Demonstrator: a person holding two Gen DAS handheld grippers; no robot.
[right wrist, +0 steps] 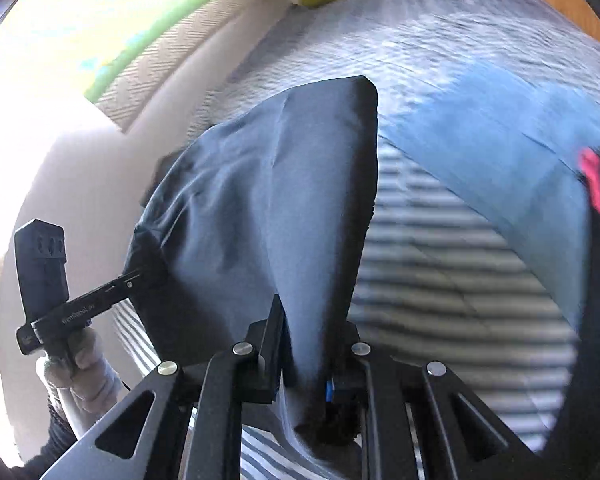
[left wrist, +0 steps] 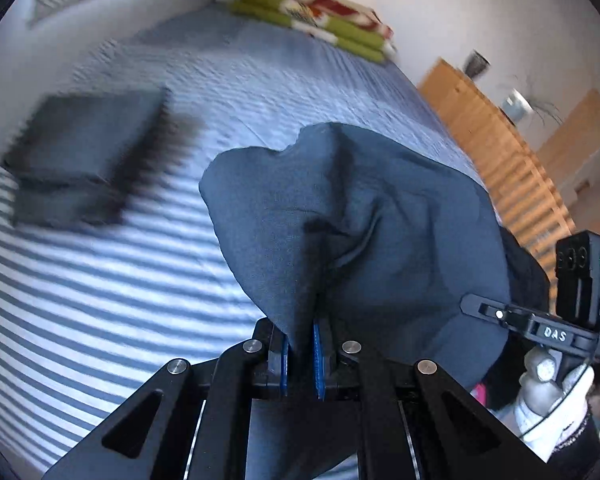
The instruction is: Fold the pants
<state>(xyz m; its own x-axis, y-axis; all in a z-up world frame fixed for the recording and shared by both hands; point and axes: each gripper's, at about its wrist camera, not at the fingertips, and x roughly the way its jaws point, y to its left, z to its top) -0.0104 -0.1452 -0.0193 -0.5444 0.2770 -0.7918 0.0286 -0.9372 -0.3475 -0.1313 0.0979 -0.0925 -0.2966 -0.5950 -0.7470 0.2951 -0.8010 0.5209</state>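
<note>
Dark blue-grey pants point(left wrist: 364, 208) hang bunched above the striped bed, held up by both grippers. My left gripper point(left wrist: 302, 344) is shut on a fold of the cloth, pinched between its blue pads. In the right wrist view the same pants point(right wrist: 268, 200) drape over my right gripper point(right wrist: 306, 356), which is shut on the fabric; its fingertips are mostly hidden by cloth. The right gripper point(left wrist: 540, 320) with a gloved hand shows at the left view's right edge, and the left gripper point(right wrist: 80, 308) shows at the right view's left side.
A folded dark garment point(left wrist: 84, 160) lies on the blue-and-white striped bedcover point(left wrist: 100, 280). A green, red and white folded blanket point(left wrist: 316, 12) sits at the bed's far end. A light blue cloth point(right wrist: 500, 152) lies to the right. A wooden slatted frame point(left wrist: 512, 152) stands beside the bed.
</note>
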